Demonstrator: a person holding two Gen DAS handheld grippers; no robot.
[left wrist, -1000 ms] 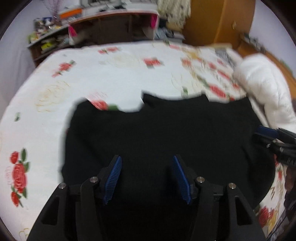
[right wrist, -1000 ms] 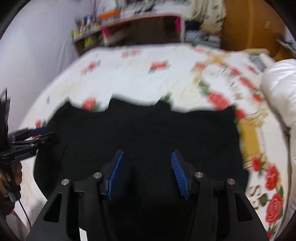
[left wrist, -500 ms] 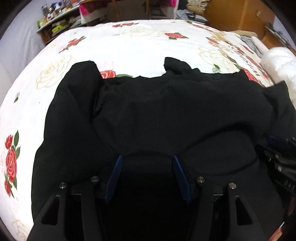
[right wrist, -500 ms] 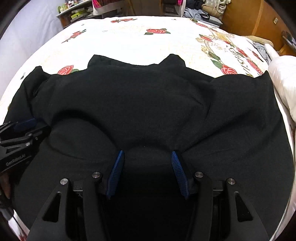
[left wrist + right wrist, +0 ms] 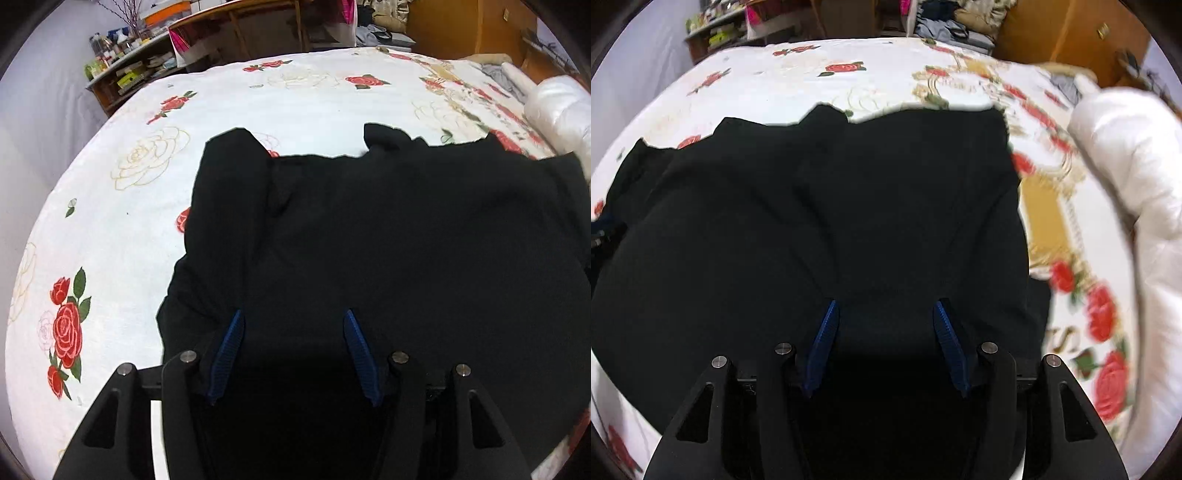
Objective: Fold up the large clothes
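A large black garment point(image 5: 406, 229) lies spread on a bed with a white rose-print sheet point(image 5: 184, 110). It also fills the right wrist view point(image 5: 831, 206). My left gripper point(image 5: 293, 325) is open, low over the garment's near left part, its blue pads point(image 5: 229, 354) wide apart with black cloth between and beneath them. My right gripper point(image 5: 884, 314) is open over the garment's near right part, blue pads point(image 5: 947, 343) apart. Whether any cloth lies inside either jaw is hard to tell against the black.
A white puffy duvet point(image 5: 1126, 177) lies along the bed's right side. Cluttered shelves point(image 5: 129, 70) and a desk stand past the far edge, with a wooden wardrobe point(image 5: 1052, 33) at the back right. Bare sheet point(image 5: 110, 221) lies left of the garment.
Both grippers have swung outward: the left view now shows more bare sheet on the left, the right view more duvet on the right. The other gripper has left each view. Both stay open.
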